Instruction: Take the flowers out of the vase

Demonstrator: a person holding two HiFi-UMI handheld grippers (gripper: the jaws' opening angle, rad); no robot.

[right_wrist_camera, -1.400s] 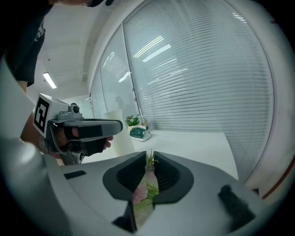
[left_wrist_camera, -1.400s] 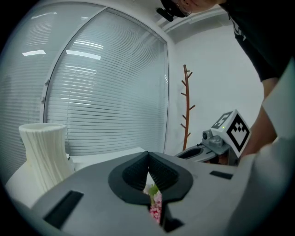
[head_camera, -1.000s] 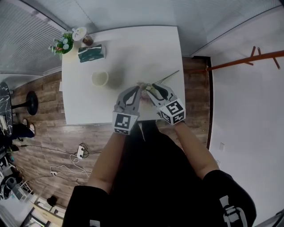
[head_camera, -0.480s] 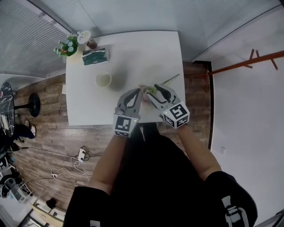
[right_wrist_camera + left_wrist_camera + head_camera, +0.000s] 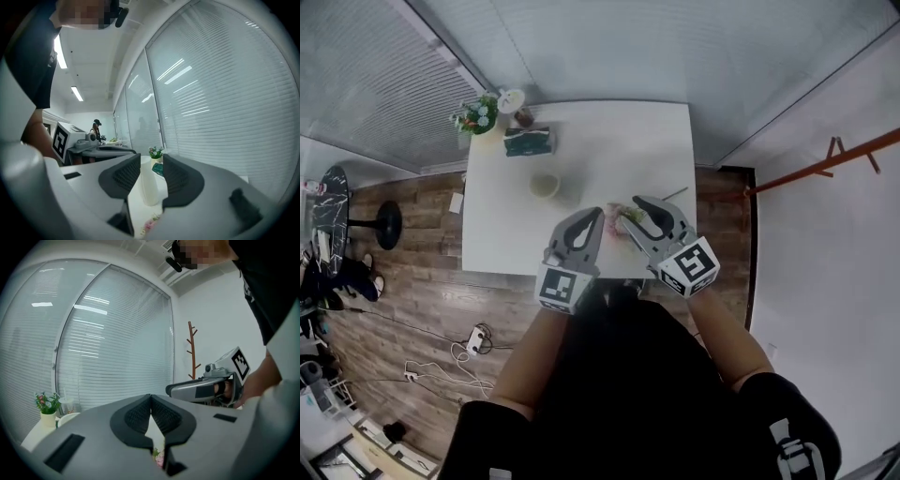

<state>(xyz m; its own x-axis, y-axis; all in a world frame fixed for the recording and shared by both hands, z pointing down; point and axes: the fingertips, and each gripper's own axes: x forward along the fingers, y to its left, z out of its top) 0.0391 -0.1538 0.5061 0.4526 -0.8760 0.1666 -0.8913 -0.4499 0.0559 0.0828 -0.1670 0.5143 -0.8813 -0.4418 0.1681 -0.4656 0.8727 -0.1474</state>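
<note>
The left gripper point(image 5: 151, 398) is held at the lower middle of the head view. The right gripper point(image 5: 151, 160) is held just to its right, and both are above the near edge of the white table point(image 5: 609, 131). The left gripper's jaws are pressed together at the tips, and nothing is seen pinched there. The right gripper's jaws are spread and have just been closing. Nothing is clamped between them, and only the white vase point(image 5: 149, 185), standing farther off on the table, is seen through the gap.

The pink flowers point(image 5: 623, 214) are seen out of the vase, in the middle of the head view by the two grippers' tips. A thin stem point(image 5: 675, 195) reaches from them to the right. Whether they rest on the table cannot be told. The vase is placed to their upper left, well apart. A green pack point(image 5: 530, 141) and a potted plant point(image 5: 478, 115) are seen at the table's upper left corner.
</note>
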